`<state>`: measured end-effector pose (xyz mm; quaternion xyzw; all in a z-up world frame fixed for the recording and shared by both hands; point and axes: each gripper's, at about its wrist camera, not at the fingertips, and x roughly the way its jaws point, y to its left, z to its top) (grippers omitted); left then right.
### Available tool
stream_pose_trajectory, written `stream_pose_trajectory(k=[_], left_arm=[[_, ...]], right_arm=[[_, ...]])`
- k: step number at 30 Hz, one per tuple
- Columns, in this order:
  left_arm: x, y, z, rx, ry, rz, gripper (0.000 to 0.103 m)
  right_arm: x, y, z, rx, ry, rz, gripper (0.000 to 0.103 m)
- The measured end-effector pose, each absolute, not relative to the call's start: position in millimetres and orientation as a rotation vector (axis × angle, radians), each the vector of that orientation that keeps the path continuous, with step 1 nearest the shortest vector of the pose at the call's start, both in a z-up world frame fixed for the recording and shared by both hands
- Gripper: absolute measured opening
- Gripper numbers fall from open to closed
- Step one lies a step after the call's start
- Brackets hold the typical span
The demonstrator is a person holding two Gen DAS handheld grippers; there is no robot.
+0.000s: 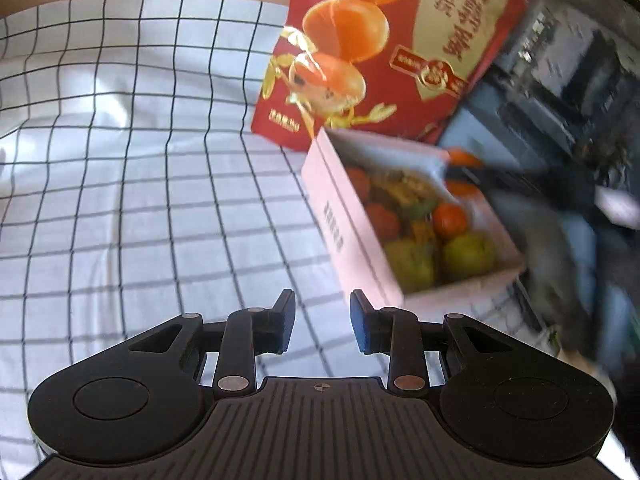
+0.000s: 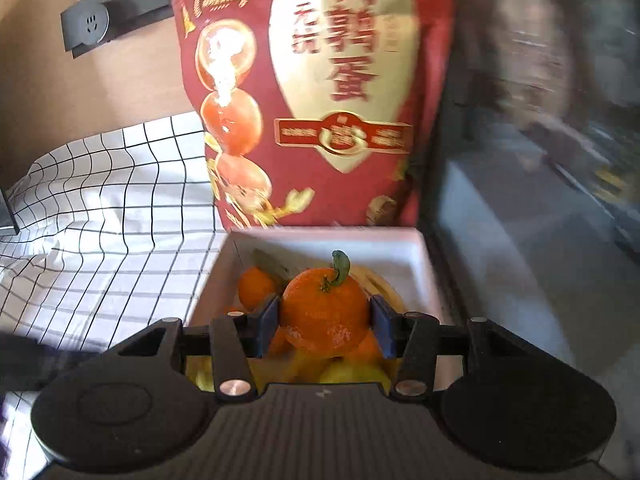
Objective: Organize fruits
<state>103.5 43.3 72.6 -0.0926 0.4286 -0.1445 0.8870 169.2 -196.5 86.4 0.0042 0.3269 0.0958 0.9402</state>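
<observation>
The right gripper (image 2: 325, 322) clamped a round orange tangerine with a curled green stem (image 2: 324, 312) between its blue pads, holding it directly over the open white rectangular box (image 2: 422, 256) packed with orange and green fruits. A red printed carton picturing halved oranges (image 2: 312, 92) stood upright just behind the box. The left gripper (image 1: 322, 322), its jaws at their narrowest and empty, hovered over the white black-checked tablecloth (image 1: 120, 160), with the box lying ahead to its right. The right hand was judged far nearer the fruit.
</observation>
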Motion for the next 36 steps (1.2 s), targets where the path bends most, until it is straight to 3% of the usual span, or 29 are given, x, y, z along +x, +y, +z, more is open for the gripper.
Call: stream_pose_trajectory(k=[7, 9, 15, 17, 21, 26, 30, 33, 36], left_arm=[[70.8, 57.5, 62.3, -0.139, 0.928, -0.309, 0.034], [67.2, 63.9, 60.2, -0.129, 0.935, -0.315, 0.034], [65.9, 62.3, 45.4, -0.046, 0.918, -0.305, 0.034], [65.4, 53.0, 42.2, -0.001, 0.888, -0.304, 0.034], [68.3, 30.3, 27.5, 0.006, 0.921, -0.306, 0.034], [50.2, -2.3, 17.8, 0.049, 0.854, -0.245, 0.043], [38.9, -25.1, 6.7, 0.062, 0.766, -0.165, 0.059], [38.8, -33.7, 1.5, 0.044, 0.720, -0.105, 0.059], [44.4, -41.1, -2.8, 0.039, 0.684, -0.046, 0.059]], right_arm=[[225.4, -157.6, 48.3, -0.047, 0.716, 0.207, 0.050], [222.5, -156.0, 46.5, -0.038, 0.720, 0.179, 0.056], [154.4, -171.3, 61.5, 0.073, 0.670, 0.132, 0.065], [122.4, -173.0, 67.0, 0.051, 0.645, 0.123, 0.074], [77.1, -174.1, 67.9, -0.054, 0.641, 0.080, 0.079], [56.6, -182.5, 43.7, -0.072, 0.717, 0.112, 0.079], [57.5, -192.2, 16.0, -0.053, 0.778, 0.134, 0.079], [65.1, -197.5, -2.5, -0.036, 0.821, 0.135, 0.079], [67.6, -201.4, -13.4, -0.012, 0.803, 0.129, 0.088]])
